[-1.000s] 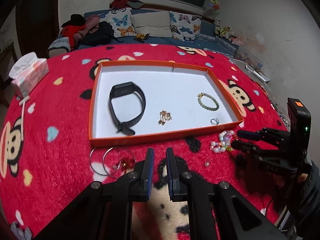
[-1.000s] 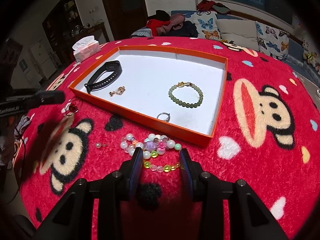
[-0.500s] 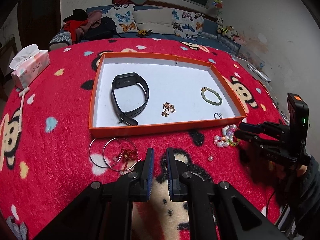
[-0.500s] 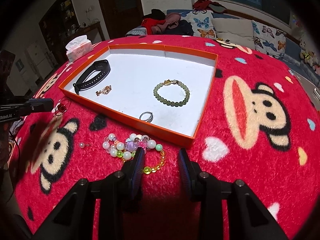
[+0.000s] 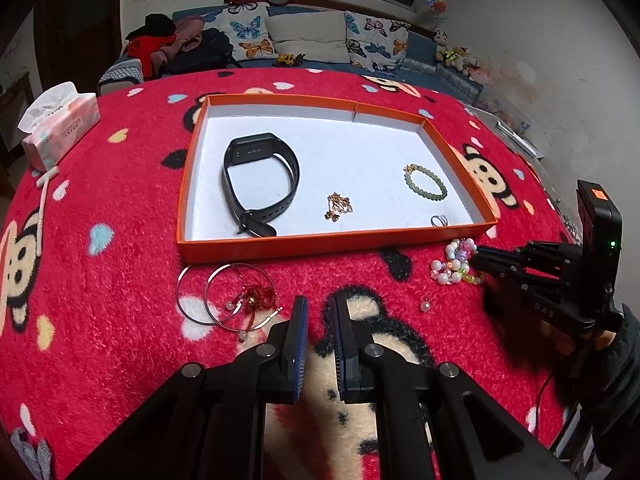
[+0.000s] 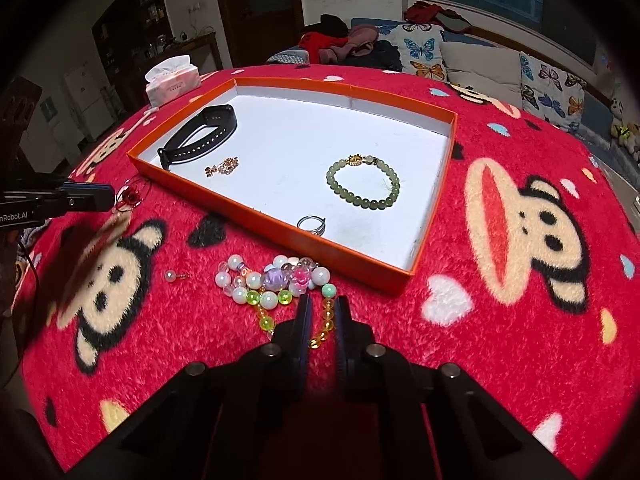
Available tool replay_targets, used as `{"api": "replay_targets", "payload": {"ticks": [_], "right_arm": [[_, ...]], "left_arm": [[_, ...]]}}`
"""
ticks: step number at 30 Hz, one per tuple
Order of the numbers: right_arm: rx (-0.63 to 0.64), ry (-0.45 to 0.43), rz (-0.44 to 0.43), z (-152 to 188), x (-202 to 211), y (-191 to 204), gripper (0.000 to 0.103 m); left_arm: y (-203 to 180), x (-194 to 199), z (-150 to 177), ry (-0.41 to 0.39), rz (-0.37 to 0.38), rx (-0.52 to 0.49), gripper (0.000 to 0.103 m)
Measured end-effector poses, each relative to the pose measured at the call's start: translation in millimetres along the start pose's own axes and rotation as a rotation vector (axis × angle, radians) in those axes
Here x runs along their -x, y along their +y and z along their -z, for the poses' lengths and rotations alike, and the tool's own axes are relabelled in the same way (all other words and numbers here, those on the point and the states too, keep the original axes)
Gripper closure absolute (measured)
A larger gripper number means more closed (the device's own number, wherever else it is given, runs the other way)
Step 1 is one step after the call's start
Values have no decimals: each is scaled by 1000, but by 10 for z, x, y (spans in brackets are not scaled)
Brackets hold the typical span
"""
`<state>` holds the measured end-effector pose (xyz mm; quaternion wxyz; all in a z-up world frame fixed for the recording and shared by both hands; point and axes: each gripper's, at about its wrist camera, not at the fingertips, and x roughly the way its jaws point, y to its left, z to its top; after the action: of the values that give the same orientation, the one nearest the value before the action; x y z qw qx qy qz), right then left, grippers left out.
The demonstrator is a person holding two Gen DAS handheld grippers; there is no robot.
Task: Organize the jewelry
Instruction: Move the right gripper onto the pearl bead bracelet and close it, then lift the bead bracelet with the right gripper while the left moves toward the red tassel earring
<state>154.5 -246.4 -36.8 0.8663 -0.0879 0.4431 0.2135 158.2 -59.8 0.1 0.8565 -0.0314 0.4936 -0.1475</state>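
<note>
An orange tray (image 5: pixel 320 242) (image 6: pixel 256 214) with a white floor holds a black watch band (image 5: pixel 260 184) (image 6: pixel 200 136), a gold chain (image 5: pixel 338 206) (image 6: pixel 222 167), a green bead bracelet (image 5: pixel 426 182) (image 6: pixel 362 182) and a silver ring (image 5: pixel 439 221) (image 6: pixel 312 224). A colourful bead bracelet (image 6: pixel 276 284) (image 5: pixel 456 266) lies before the tray. My right gripper (image 6: pixel 322 308) (image 5: pixel 478 258) has narrowed around its yellow-bead strand, low on the cloth. My left gripper (image 5: pixel 320 312) is nearly shut and empty, right of the hoop earrings (image 5: pixel 226 298) (image 6: pixel 130 196).
A loose pearl stud (image 5: pixel 425 305) (image 6: pixel 172 276) lies on the red monkey-print cloth (image 5: pixel 120 280). A tissue box (image 5: pixel 60 126) (image 6: pixel 172 80) stands at the far left. A sofa with butterfly pillows (image 5: pixel 304 40) is behind the table.
My right gripper moved forward onto the colourful bead bracelet and its jaws closed in around the strand. My left gripper drew back slightly; its jaws stayed narrow.
</note>
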Motion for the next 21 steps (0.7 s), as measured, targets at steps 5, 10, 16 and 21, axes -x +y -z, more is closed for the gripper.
{"api": "replay_targets", "payload": {"ticks": [5, 10, 16, 21], "right_arm": [[-1, -2, 17, 29, 31, 11, 95], [-19, -17, 18, 95, 132, -10, 95], [-19, -46, 31, 133, 304, -2, 95], [-21, -64, 30, 137, 370, 25, 95]], "left_arm": [[-65, -6, 56, 10, 18, -22, 90], [-223, -38, 149, 35, 59, -70, 90], [-436, -97, 223, 50, 103, -119, 90], [-655, -205, 189, 60, 156, -189, 90]]}}
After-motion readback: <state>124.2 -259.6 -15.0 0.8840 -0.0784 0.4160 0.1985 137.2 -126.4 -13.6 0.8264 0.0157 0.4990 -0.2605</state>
